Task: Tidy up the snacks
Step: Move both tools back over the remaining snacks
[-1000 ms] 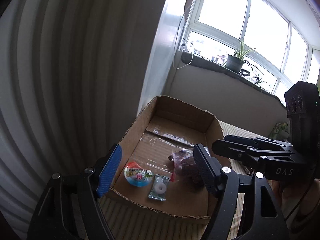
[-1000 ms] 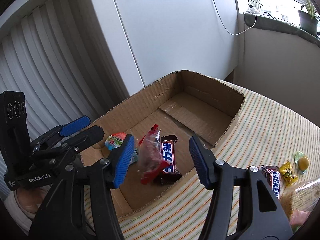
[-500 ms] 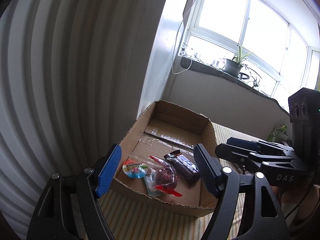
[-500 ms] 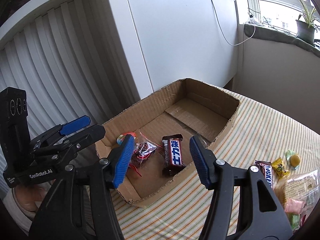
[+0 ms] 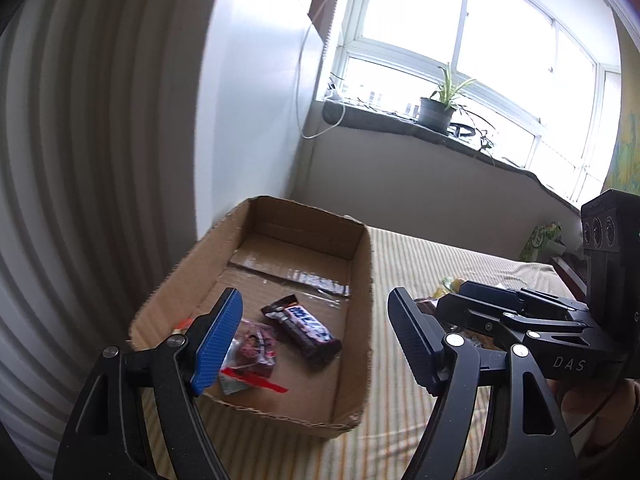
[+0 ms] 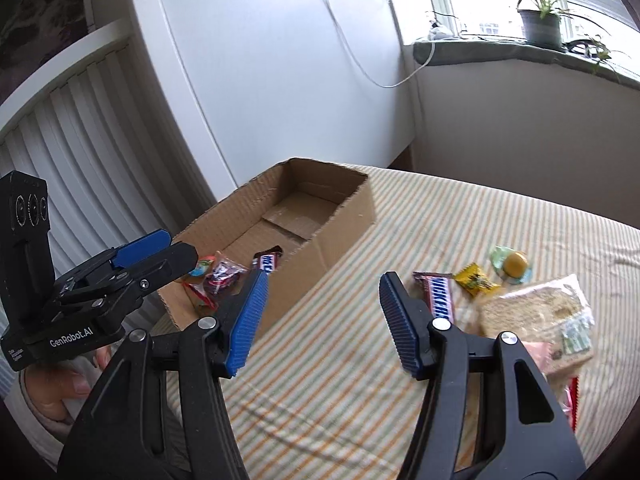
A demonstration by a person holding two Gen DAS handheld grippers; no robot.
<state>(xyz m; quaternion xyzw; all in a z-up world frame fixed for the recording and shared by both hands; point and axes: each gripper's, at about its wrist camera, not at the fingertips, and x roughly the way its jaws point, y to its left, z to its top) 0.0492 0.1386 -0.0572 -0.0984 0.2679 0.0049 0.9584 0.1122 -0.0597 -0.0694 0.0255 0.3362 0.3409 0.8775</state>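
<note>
The cardboard box (image 5: 362, 280) is raw brown corrugated board, matt, with ragged cut rims and a strip of glossy clear tape (image 5: 316, 280) across its floor. Inside, the chocolate bar (image 5: 306, 330) has a shiny film wrapper, and the red candy packet (image 5: 252, 350) is crinkled clear plastic. The tablecloth (image 6: 400, 380) is woven striped cloth, matt. Near its right edge, a bread bag (image 6: 536, 312) is thin glossy plastic. The gripper fingers (image 6: 250, 316) carry ribbed blue plastic pads on matt black plastic frames.

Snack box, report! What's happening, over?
Left gripper and right gripper open, both empty. Box holds a chocolate bar and small packets. More snacks wait on the tablecloth. Nothing blocking.
</note>
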